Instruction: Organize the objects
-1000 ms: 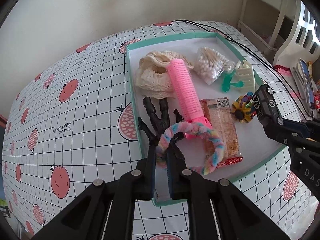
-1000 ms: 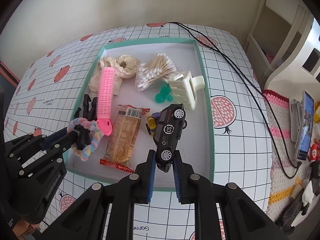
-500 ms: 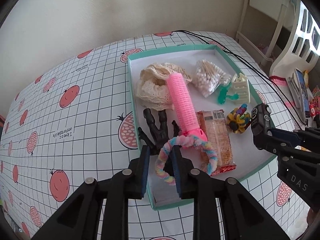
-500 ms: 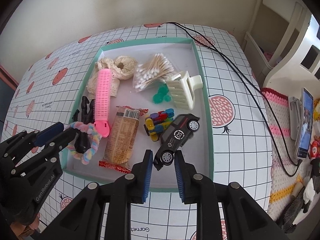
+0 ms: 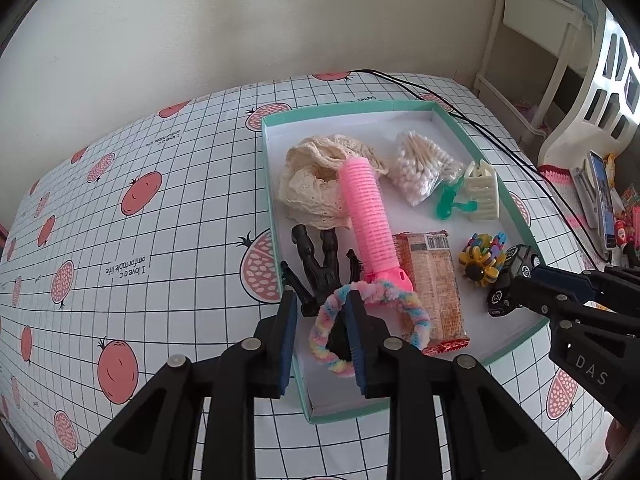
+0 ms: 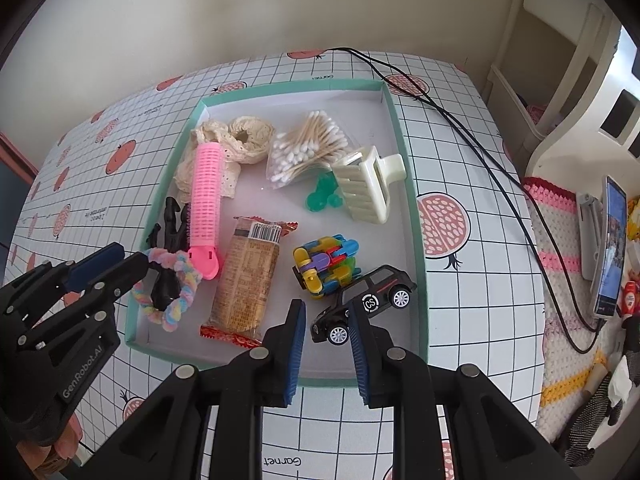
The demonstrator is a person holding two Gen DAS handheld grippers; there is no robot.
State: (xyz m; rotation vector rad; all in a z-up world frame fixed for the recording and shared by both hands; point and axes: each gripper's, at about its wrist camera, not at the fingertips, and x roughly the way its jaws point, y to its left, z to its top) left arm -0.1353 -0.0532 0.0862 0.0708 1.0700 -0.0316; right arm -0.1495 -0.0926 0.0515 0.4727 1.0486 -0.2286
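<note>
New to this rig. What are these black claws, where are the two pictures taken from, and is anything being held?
A person holds a two-finger gripper in each hand; a camera on each looks along its fingers. One picture comes from the left gripper, one from the right gripper. A tray on the table holds small things. Both pairs of jaws have just been opening. The scrunchie sits loose between the left ones, the toy car between the right ones. Nothing is gripped.

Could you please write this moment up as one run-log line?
left gripper: jaws just opened, pastel scrunchie released in tray | right gripper: jaws open, toy car down in tray
</note>
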